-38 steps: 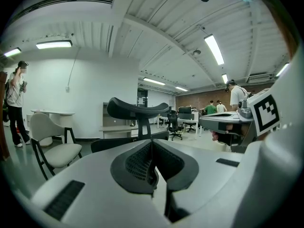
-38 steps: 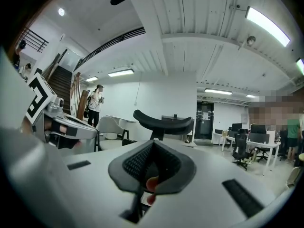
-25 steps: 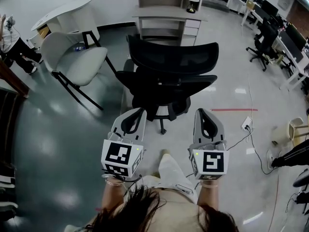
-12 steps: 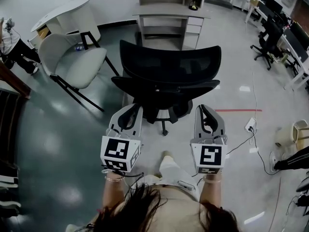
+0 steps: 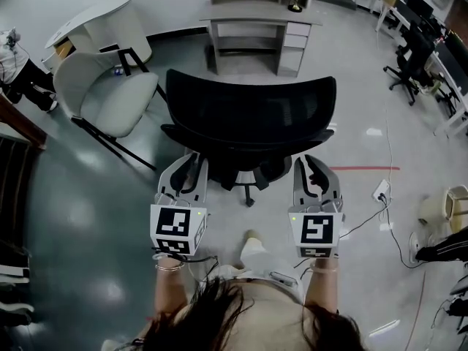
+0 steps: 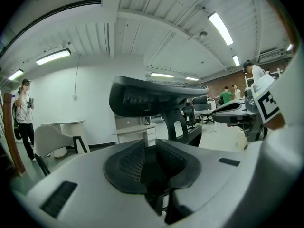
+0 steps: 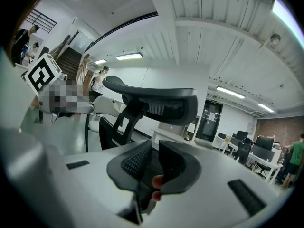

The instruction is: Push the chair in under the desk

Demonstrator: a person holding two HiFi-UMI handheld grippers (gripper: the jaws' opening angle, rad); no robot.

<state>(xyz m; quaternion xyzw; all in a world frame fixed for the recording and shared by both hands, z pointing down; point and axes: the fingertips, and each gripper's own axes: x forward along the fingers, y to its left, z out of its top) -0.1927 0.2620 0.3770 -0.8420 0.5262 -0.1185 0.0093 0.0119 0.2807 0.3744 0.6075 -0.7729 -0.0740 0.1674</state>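
Closer behind the chair [image 5: 248,112] now, set to push toward the far desk [image 5: 256,12]. Empty: left gripper [image 5: 191,163] just eased ajar, right gripper [image 5: 313,163] shut.

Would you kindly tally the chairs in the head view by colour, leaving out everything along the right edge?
Black chair: 1
White chair: 1
Total: 2
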